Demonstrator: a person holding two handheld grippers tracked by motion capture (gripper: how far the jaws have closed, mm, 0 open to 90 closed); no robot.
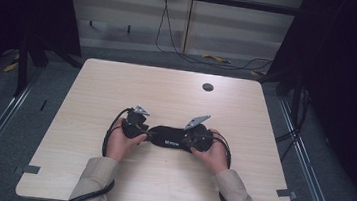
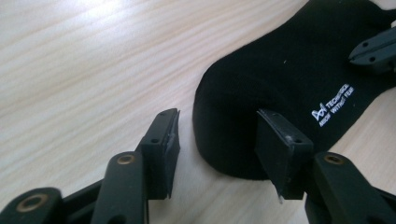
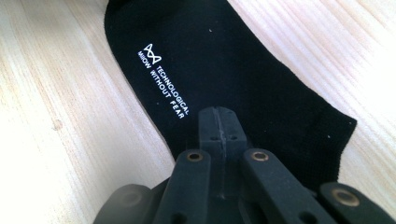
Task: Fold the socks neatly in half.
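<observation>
A black sock (image 1: 170, 139) with small white lettering lies flat on the light wooden table (image 1: 167, 94), between my two hands. My left gripper (image 2: 217, 135) stands open at the sock's (image 2: 280, 79) rounded end. One pad is over bare wood beside it and the other over the fabric, and neither presses on it. My right gripper (image 3: 219, 112) is shut, its tips down in the sock (image 3: 224, 70) near the straight cuff edge. From the left gripper view its closed tips (image 2: 373, 49) sit on the far end of the sock.
A dark round cable hole (image 1: 207, 87) sits in the table's far right part. Cables trail from both grippers past the sleeves to the near edge. Dark frames and floor rails flank the table.
</observation>
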